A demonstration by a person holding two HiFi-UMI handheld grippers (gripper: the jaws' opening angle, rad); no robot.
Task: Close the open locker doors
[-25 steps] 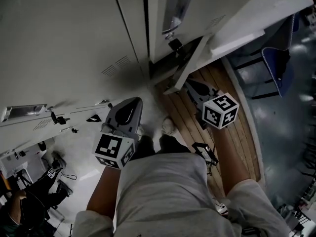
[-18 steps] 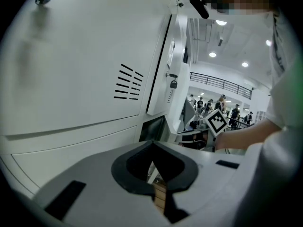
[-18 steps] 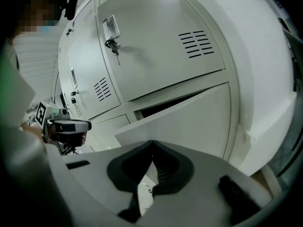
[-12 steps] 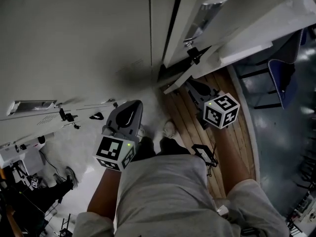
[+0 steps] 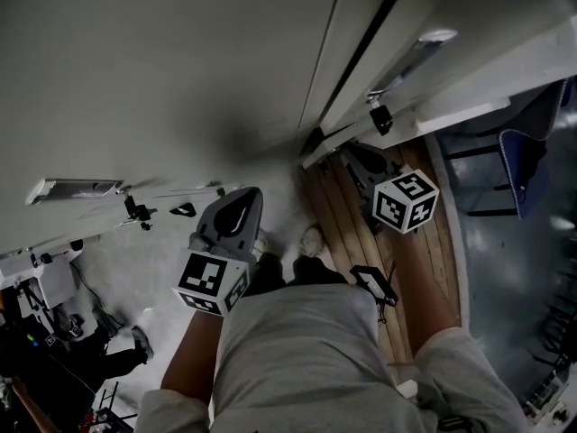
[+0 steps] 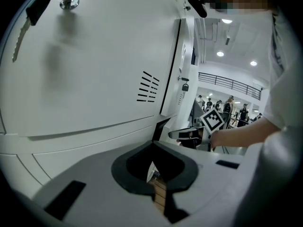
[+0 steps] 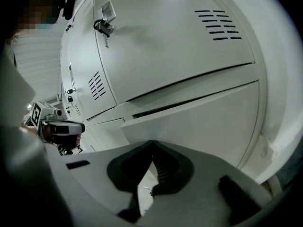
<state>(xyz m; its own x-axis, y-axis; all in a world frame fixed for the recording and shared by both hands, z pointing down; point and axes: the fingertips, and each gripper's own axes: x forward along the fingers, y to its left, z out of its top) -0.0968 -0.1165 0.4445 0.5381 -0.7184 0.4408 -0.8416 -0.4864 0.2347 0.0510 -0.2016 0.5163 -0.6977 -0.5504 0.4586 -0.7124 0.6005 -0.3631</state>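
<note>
Left gripper point(image 5: 242, 197), lower centre: forearm lowered, jaws clenched together, empty, pointing toward the locker doors point(image 5: 162, 79). Right gripper point(image 5: 356, 159), centre right: likewise clenched, empty.

Dim, vignetted (fisheye-warped edges).

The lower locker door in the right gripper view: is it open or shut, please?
Open: the lower locker door angles outward, a dark gap above it.

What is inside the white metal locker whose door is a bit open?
Only a thin dark gap shows above the part-open white metal locker door. The door covers the inside, so nothing in there can be seen.
</note>
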